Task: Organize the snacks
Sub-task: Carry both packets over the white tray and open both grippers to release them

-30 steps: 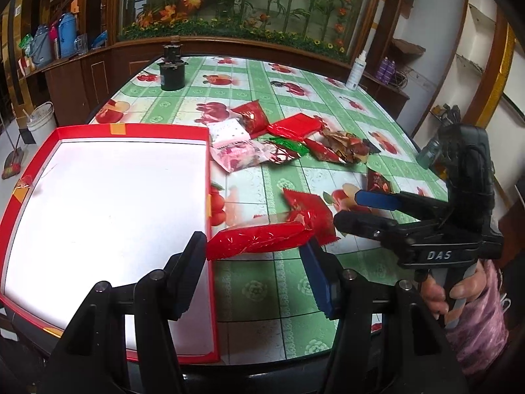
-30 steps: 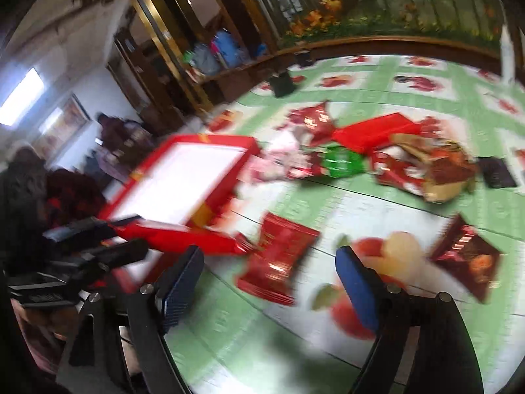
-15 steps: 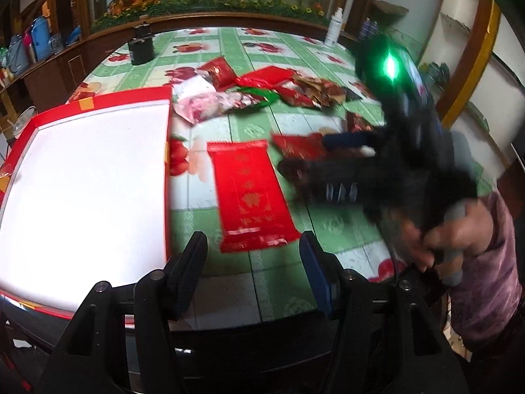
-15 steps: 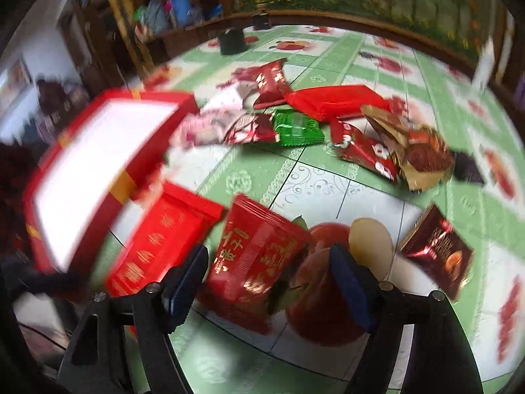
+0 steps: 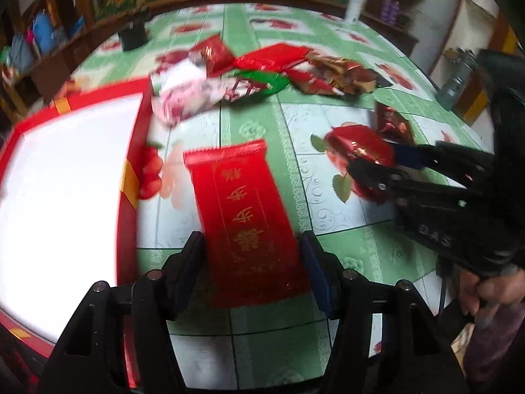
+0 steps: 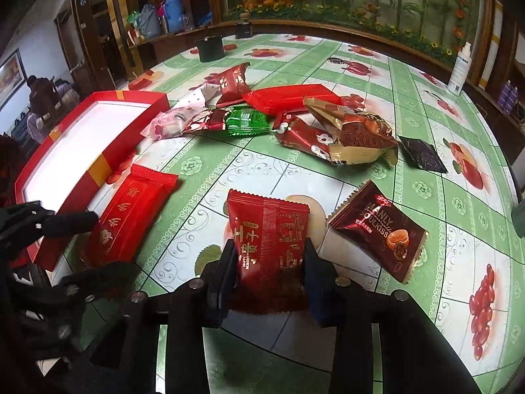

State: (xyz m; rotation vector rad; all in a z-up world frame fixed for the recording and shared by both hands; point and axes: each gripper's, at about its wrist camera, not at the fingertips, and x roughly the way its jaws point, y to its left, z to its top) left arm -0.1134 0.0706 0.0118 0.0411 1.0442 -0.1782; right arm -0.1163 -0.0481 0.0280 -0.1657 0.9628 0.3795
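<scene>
Because the snacks are to be organized, the red-rimmed tray (image 6: 98,167) sits bare at the bench's (image 6: 410,289) left edge, with the long red packet (image 5: 246,216) just beside it (the left hand-held gripper (image 5: 251,262) straddles it, jaws apart, not pinching). The right hand-held gripper (image 6: 269,269) has just been closing and now pinches the small red pouch (image 6: 269,229) near the front edge, presumably for lifting.

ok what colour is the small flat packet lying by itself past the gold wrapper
Black, with a faint dotted pattern; the small flat packet shows best in the right wrist view.
</scene>
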